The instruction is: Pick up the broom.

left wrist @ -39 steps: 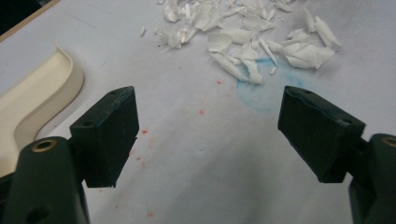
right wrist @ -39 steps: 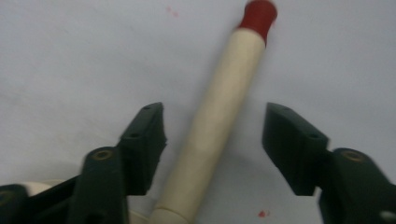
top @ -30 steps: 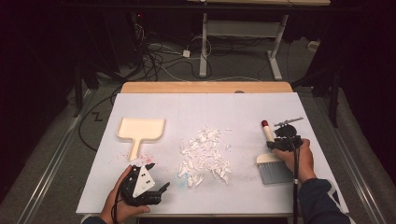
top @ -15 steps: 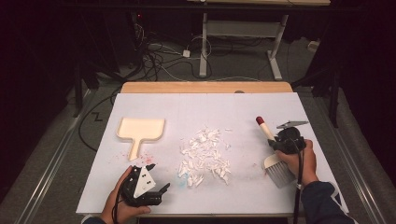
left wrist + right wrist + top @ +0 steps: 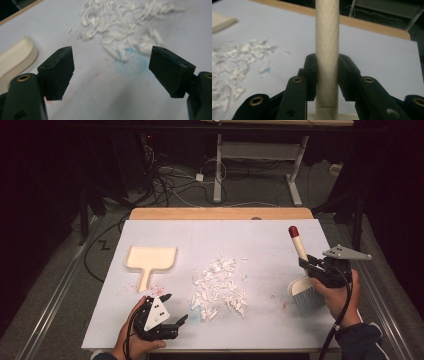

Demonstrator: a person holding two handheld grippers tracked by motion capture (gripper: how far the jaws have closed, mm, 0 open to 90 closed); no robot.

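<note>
The right gripper [image 5: 311, 266] has its fingers [image 5: 312, 75] clamped on the cream handle of a hand brush [image 5: 301, 270], so picking up the tool is done; the sweeping itself has not begun, judging from the pile of white paper scraps [image 5: 219, 286] lying loose in the middle of the white bench [image 5: 260, 240]. The brush sits at the bench's right side, well apart from the scraps, with its grey bristles low by the hand and near the surface; whether they touch it cannot be told. Its long axis runs from the bristles at the person's side up and away, tilted slightly left, ending in a dark red tip that points toward the far edge. The cream dustpan [image 5: 149, 261] lies flat on the left, its pan toward the far side and its short handle pointing back at the person, not yet picked up. The left gripper [image 5: 176, 311] rests near the front edge, its fingers [image 5: 58, 71] spread wide and holding nothing, aimed toward the scraps.
</note>
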